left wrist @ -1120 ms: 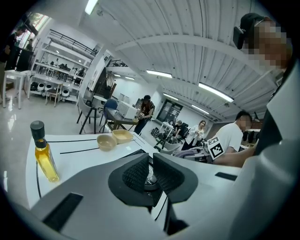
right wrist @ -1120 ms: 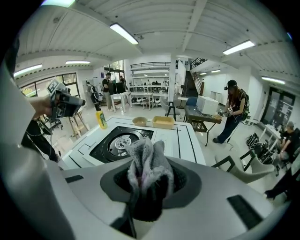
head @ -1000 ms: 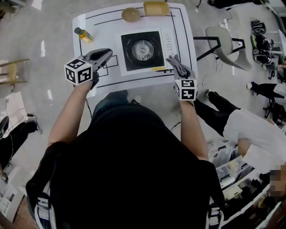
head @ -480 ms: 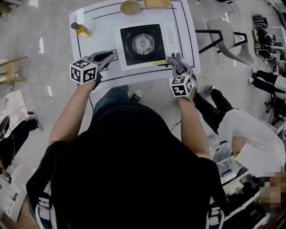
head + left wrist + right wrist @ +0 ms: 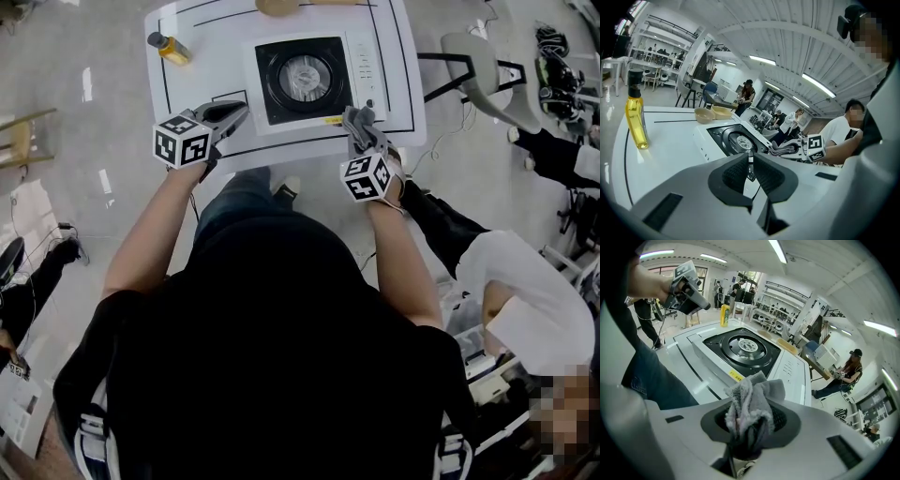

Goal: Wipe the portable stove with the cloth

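The white portable stove (image 5: 352, 70) with a black top and round burner (image 5: 305, 77) sits mid-table; it also shows in the right gripper view (image 5: 740, 350) and the left gripper view (image 5: 736, 140). My right gripper (image 5: 361, 127) is shut on a bunched grey cloth (image 5: 750, 401), hovering at the stove's near right corner. In the head view the cloth (image 5: 359, 122) sticks out past the jaws. My left gripper (image 5: 234, 114) is shut and empty, over the table left of the stove. Its jaws (image 5: 750, 171) meet with nothing between them.
A yellow bottle (image 5: 172, 49) stands at the table's far left, also seen in the left gripper view (image 5: 635, 119). A tan bowl (image 5: 277, 7) lies at the far edge. A chair (image 5: 478, 75) stands right of the table, and a seated person (image 5: 525, 300) is close on the right.
Both grippers have come down toward the table. The right gripper has rolled and moved left to the stove's near right corner with the cloth in it.
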